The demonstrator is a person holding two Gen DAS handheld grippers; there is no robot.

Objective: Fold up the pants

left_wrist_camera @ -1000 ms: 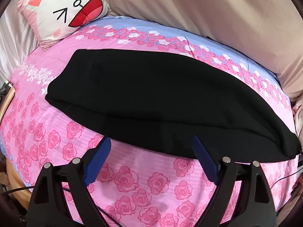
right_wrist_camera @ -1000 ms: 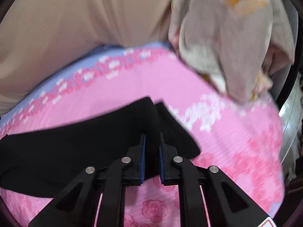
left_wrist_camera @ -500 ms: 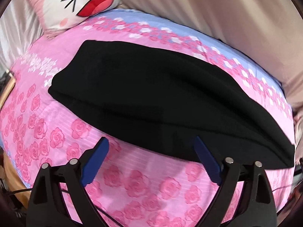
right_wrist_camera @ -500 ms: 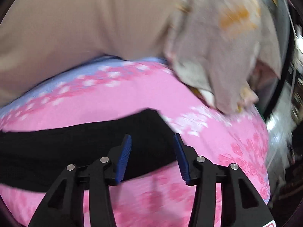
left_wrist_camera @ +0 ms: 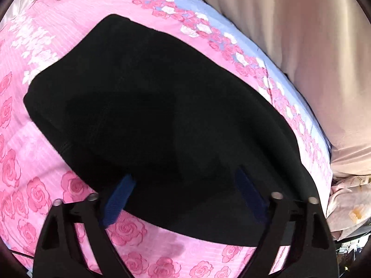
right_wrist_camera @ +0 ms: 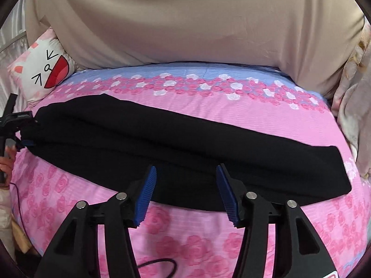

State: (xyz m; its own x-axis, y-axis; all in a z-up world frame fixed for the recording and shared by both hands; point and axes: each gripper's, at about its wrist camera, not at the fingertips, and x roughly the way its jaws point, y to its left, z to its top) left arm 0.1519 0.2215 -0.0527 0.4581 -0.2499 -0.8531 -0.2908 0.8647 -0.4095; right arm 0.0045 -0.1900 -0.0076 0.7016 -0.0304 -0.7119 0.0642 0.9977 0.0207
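Black pants (right_wrist_camera: 185, 143): you have them lying as one long, flat band, apparently folded leg over leg already.
Left to do: judging by that length, you still owe the crosswise folds.
Place: across the pink rose bedsheet (right_wrist_camera: 176, 227), well short of the cat pillow (right_wrist_camera: 44, 69).
Left gripper (left_wrist_camera: 183, 199): your tongs stand wide, low over the pants' near edge, holding nothing.
Right gripper (right_wrist_camera: 185, 187): wide too, at the near hem, empty.
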